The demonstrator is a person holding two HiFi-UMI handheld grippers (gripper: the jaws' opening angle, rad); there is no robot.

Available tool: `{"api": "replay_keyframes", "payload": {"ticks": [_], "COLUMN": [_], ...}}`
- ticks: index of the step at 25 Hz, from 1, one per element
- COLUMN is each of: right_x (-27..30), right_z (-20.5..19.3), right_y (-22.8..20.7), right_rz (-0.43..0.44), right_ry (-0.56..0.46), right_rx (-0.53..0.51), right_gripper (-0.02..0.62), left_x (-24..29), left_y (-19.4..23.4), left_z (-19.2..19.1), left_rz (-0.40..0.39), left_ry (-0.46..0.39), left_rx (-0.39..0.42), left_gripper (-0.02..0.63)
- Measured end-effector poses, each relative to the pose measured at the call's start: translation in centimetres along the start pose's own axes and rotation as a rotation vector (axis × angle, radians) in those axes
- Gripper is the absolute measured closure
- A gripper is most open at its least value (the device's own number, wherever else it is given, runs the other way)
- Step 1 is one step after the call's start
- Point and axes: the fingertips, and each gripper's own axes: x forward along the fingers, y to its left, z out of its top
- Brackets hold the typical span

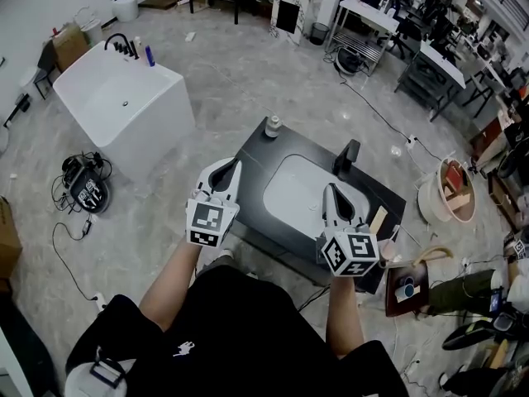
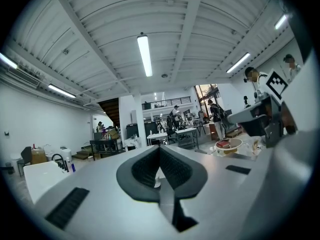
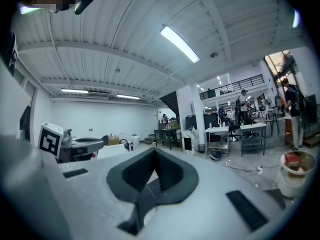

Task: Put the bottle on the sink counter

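A small pale bottle (image 1: 271, 126) with a cap stands upright on the far left corner of the black sink counter (image 1: 256, 160), which holds a white basin (image 1: 297, 193) and a black faucet (image 1: 347, 157). My left gripper (image 1: 236, 167) hovers over the counter's left edge, shut and empty, a short way on the near side of the bottle. Over the basin's near right side is my right gripper (image 1: 330, 189), also shut with nothing in it. Both gripper views point up at the ceiling, with the left gripper (image 2: 160, 148) and the right gripper (image 3: 154, 150) showing their jaws closed together.
A white bathtub (image 1: 124, 102) with a black tap stands at the left. Cables and a dark device (image 1: 84, 187) lie on the floor beside it. A round white bucket (image 1: 450, 190) and clutter sit at the right. Tables and desks (image 1: 372, 15) fill the back.
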Motion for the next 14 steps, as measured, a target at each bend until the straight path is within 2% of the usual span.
{"api": "replay_keyframes", "payload": {"ticks": [6,14], "right_x": [0.1,1.6], "right_z": [-0.8,0.5], "right_y": [-0.1,-0.1], "right_rz": [-0.002,-0.002], "right_ry": [0.007,0.002], "right_rx": [0.001,0.004], "right_gripper": [0.594,0.594], "left_x": [0.2,1.6], "left_y": [-0.1,0.9], "left_z": [-0.7,0.3], "left_rz": [0.001,-0.01], "left_ry": [0.005,0.007], "left_rx": [0.006,0.009], "left_gripper": [0.603,0.603]}}
